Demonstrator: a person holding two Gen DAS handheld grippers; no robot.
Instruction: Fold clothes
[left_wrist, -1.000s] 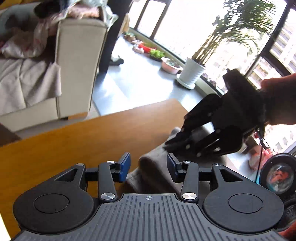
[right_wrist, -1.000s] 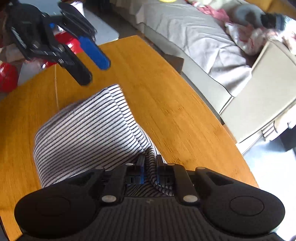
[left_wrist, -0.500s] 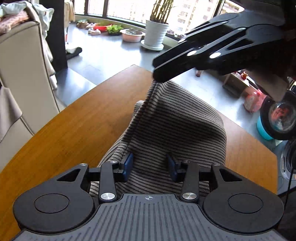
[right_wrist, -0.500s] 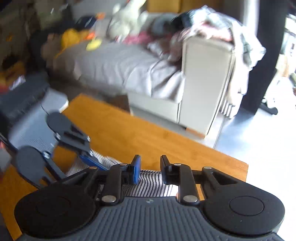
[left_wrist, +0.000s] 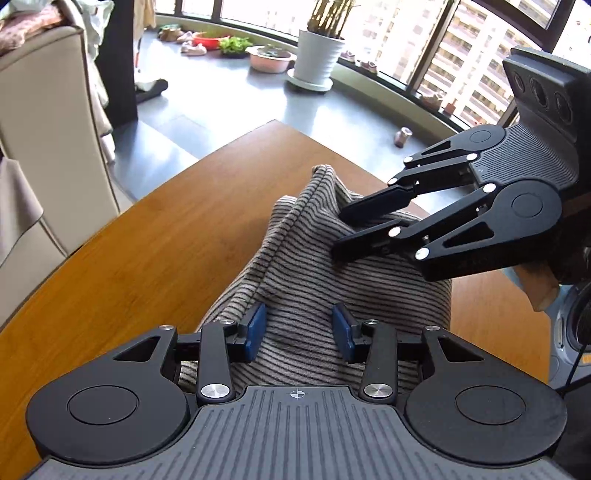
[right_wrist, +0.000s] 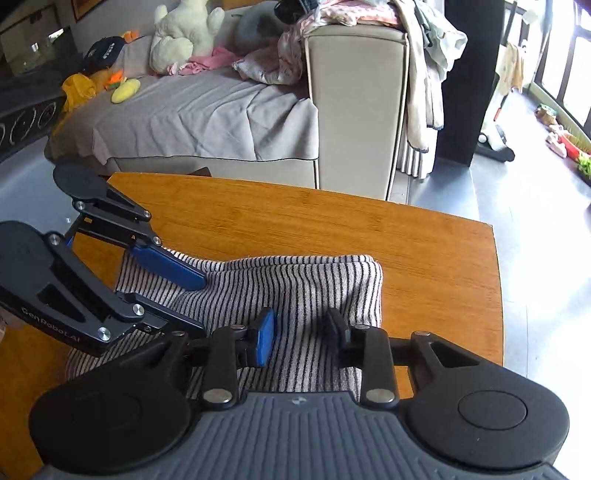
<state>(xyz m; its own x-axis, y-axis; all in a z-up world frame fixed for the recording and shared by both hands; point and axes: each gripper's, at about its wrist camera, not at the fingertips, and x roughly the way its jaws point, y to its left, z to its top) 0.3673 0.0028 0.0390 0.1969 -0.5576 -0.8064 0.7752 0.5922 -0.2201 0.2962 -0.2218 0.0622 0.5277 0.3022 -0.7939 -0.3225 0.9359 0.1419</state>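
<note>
The striped garment (left_wrist: 325, 280) lies bunched on the wooden table (left_wrist: 147, 251), near the table's far corner in the left wrist view. In the right wrist view the striped garment (right_wrist: 295, 288) forms a folded roll running across the table (right_wrist: 369, 229), with 1 rounded end toward the right.

The left gripper (left_wrist: 299, 332) is positioned low over the near part of the cloth. Its 2 blue pads (left_wrist: 255, 328) stand wide apart with fabric visible between them, gripping nothing. In the right wrist view the left gripper (right_wrist: 201, 302) enters from the left with its tips on the cloth.

The right gripper (right_wrist: 301, 332) is likewise spread wide above the roll, holding nothing. In the left wrist view the right gripper (left_wrist: 340, 234) reaches in from the right, its 2 tips touching a raised ridge of fabric.

A beige sofa (right_wrist: 354, 110) stands beyond the table. A white plant pot (left_wrist: 319, 59) stands by the window.
</note>
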